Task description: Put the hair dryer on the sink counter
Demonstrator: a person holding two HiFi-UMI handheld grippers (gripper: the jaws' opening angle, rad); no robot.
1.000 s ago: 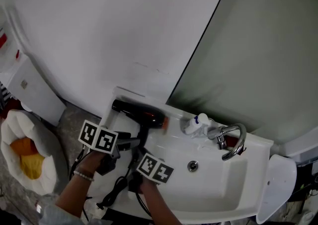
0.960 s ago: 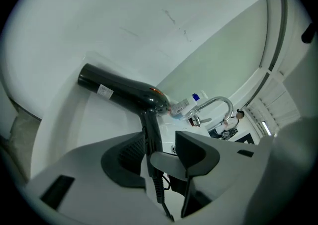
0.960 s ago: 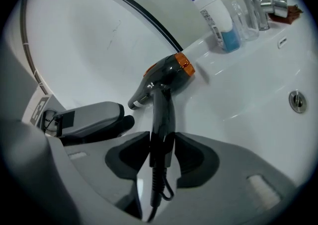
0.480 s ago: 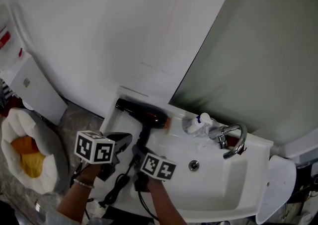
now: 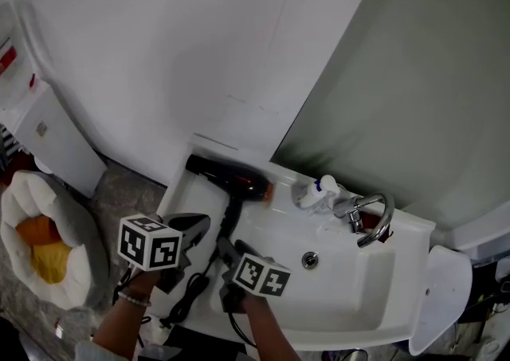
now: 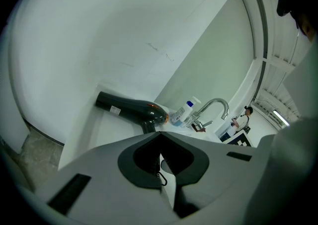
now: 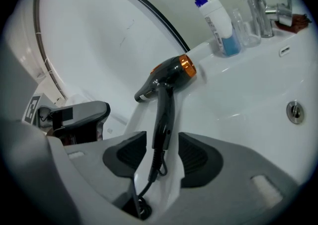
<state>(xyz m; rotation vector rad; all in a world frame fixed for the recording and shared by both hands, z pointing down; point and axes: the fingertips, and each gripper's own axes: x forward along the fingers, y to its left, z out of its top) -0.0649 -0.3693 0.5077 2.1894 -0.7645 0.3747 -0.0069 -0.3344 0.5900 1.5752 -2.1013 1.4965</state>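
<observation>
The black hair dryer point(image 5: 231, 181) with an orange ring lies on the left ledge of the white sink counter point(image 5: 185, 192), its handle pointing toward me. Its cord point(image 5: 188, 302) trails off the front edge. My right gripper point(image 5: 227, 249) is open. In the right gripper view the handle end point(image 7: 161, 119) lies between the pads point(image 7: 129, 152) without touching them, and these jaws have just been opening. My left gripper point(image 5: 197, 225) hovers left of the handle, shut on nothing. The left gripper view shows the dryer point(image 6: 131, 111) beyond the closed tips point(image 6: 160, 134).
A chrome faucet point(image 5: 371, 220) and a pump bottle point(image 5: 317, 192) stand at the back of the basin, whose drain point(image 5: 310, 259) lies right of my hands. A white wall rises behind. On the floor at left sits a white cushion point(image 5: 40, 240) beside a white cabinet point(image 5: 56, 144).
Both grippers have drawn back from the hair dryer toward the front edge, the left one also rising. The dryer stays lying on the counter.
</observation>
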